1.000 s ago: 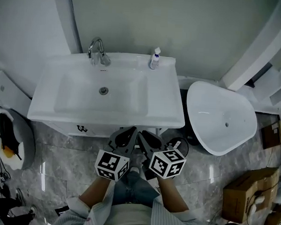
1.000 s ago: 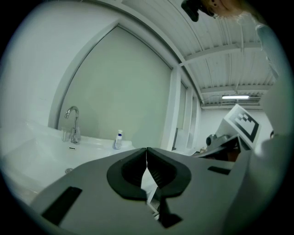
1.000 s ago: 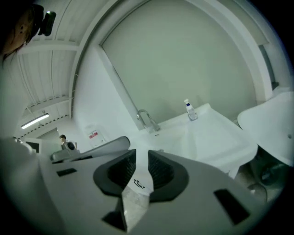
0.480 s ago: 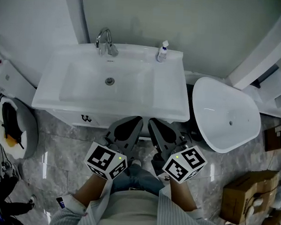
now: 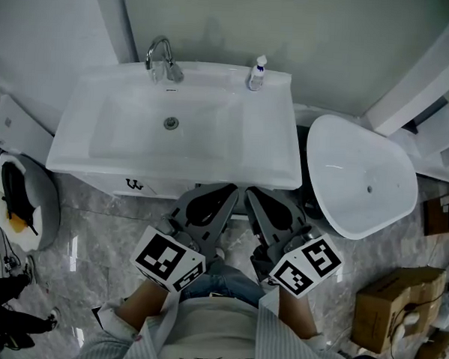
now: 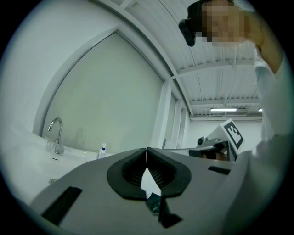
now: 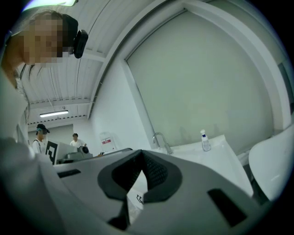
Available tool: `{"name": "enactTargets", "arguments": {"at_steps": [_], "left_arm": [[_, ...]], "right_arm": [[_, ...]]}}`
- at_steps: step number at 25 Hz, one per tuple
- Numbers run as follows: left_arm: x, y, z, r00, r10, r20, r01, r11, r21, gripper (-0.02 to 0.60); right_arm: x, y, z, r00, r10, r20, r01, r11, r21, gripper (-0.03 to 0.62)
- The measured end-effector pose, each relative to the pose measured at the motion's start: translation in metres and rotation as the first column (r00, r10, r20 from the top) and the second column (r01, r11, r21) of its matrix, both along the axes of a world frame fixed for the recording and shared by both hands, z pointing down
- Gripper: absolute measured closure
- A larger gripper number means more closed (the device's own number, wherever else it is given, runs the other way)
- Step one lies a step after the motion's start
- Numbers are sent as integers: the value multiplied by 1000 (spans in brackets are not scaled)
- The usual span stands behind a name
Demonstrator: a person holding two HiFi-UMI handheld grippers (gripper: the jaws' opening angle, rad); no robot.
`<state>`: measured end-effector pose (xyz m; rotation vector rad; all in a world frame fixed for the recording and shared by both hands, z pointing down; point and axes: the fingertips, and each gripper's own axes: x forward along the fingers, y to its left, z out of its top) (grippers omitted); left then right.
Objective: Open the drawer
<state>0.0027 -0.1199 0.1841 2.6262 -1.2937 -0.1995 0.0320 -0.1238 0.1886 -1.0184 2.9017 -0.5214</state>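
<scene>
Drawer: set in the vanity front point(image 5: 145, 187), tucked under the washbasin rim point(image 5: 210, 176). Only a strip shows, with no handle in sight.
Left gripper point(image 5: 225, 191): clenched on nothing, tip just short of that front.
Right gripper point(image 5: 249, 193): jaws just closed, empty, alongside it.
You hold both level, likely readying an approach.
Room: basin overhang above, white tub point(image 5: 359, 186) near at right.
</scene>
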Motion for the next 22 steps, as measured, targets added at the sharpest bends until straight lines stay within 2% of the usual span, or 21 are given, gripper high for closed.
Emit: {"name": "enactTargets", "arguments": {"at_steps": [22], "left_arm": [[0,-20,6,1000,14,24,-14,1000,-15,565]], "right_arm": [[0,-23,13,1000,2,-16,-3,999,-45,585]]}}
